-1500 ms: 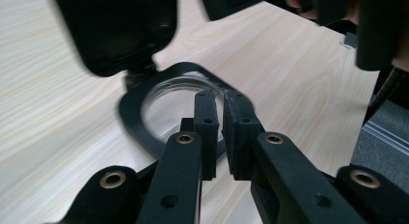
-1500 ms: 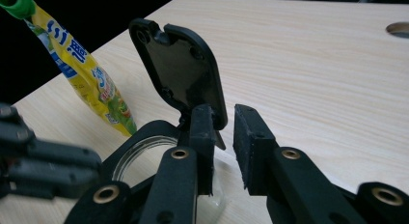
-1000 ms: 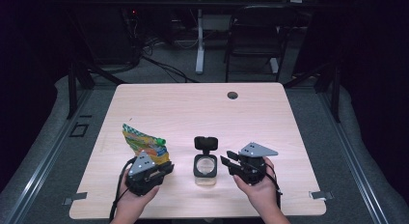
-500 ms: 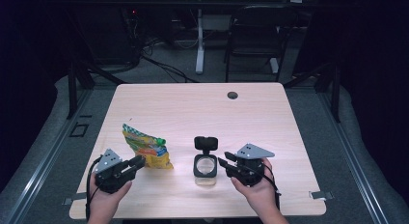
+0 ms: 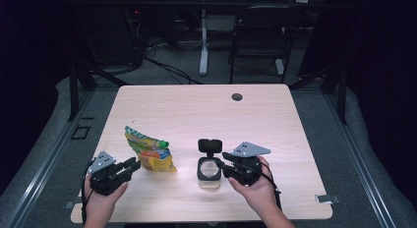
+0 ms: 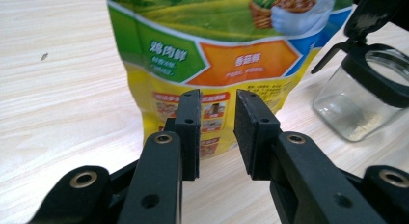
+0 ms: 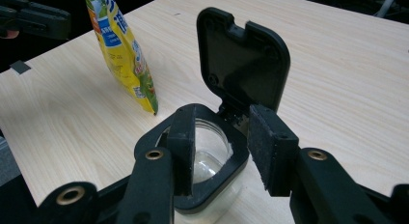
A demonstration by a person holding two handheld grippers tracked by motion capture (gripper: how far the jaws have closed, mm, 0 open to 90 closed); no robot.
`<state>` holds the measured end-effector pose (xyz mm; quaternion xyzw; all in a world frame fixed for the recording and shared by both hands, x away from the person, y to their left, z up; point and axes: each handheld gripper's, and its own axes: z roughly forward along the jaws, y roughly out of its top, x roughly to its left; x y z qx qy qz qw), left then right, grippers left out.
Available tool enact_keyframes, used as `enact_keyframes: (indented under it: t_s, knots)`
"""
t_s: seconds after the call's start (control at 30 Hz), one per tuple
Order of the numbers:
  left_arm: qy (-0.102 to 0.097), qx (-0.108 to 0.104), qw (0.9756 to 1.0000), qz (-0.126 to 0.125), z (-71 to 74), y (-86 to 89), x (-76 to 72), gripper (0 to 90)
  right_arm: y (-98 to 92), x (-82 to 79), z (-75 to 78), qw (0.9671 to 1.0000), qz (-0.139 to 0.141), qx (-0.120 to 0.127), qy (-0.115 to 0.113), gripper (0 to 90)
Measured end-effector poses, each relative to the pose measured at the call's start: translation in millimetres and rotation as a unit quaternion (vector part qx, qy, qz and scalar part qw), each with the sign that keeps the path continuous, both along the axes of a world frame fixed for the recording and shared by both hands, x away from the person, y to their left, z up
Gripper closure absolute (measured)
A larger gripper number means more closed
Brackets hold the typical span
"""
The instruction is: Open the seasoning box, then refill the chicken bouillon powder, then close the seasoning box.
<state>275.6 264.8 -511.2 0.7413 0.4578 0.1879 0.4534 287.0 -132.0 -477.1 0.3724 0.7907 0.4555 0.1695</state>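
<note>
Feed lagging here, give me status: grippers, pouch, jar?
Left gripper just opened, clear of the pouch. Right gripper open at the jar, lid up. Nothing between.

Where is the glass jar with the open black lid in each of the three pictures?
High view: jar low centre, by the right tool.
Left gripper view: jar at right edge.
Right gripper view: jar bottom centre, lid up.
Shared landmark: yellow pouch.

The light wooden rectangular table point(image 5: 196, 105) carries a small round dark grommet point(image 5: 237, 97) near its far edge, right of centre. Beyond it, a white metal stand point(image 5: 203, 46) rises left of a black chair point(image 5: 255, 41), with black cables point(image 5: 162, 66) trailing over the grey floor point(image 5: 373, 154).
</note>
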Motion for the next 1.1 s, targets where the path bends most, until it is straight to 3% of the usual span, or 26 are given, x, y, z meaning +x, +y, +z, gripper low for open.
enact_keyframes:
  t_s: [0.37, 0.73, 1.1]
  knots:
    - [-0.002, -0.011, 0.9999, 0.009, -0.6, 8.1, 1.7, 70.7, 20.7, 4.7, 17.2, 0.9996, 0.022, -0.009, -0.015, 64.0]
    - [0.000, -0.012, 0.9999, 0.012, -3.1, 11.7, 2.9, 68.6, 44.6, 12.7, 36.2, 0.9986, 0.048, -0.019, -0.015, 64.0]
    - [0.002, -0.009, 0.9997, 0.022, -6.7, 18.0, 5.0, 65.7, 67.8, 24.2, 46.0, 0.9968, 0.080, 0.001, -0.003, 63.0]
